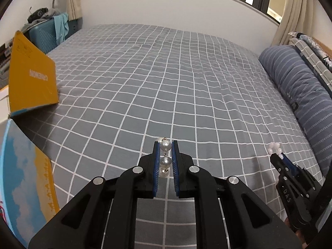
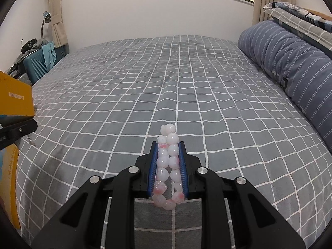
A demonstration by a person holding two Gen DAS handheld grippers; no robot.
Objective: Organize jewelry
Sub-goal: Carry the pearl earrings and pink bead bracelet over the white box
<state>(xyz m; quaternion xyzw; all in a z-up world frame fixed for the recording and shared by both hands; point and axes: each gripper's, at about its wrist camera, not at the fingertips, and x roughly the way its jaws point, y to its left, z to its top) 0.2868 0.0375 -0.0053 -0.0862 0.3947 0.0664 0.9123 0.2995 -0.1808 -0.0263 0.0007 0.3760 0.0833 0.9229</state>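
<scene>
My left gripper (image 1: pixel 165 145) is shut on a pearl bracelet (image 1: pixel 166 160); three white pearls with small gold links sit in a row between its blue pads, above the grey checked bedspread (image 1: pixel 166 78). My right gripper (image 2: pixel 167 145) is shut on a pink-white bead bracelet (image 2: pixel 168 166), folded into two rows between its pads, with beads sticking out front and back. In the left wrist view the right gripper (image 1: pixel 277 154) shows at the right edge with white beads at its tip. The left gripper's black tip (image 2: pixel 20 131) shows at the left edge of the right wrist view.
An open yellow box, its lid (image 1: pixel 31 76) standing up and its blue-and-yellow body (image 1: pixel 25 178) below, lies at the bed's left edge. A striped blue pillow (image 1: pixel 300 95) runs along the right side. A teal suitcase (image 1: pixel 45 35) with clothes stands at the far left.
</scene>
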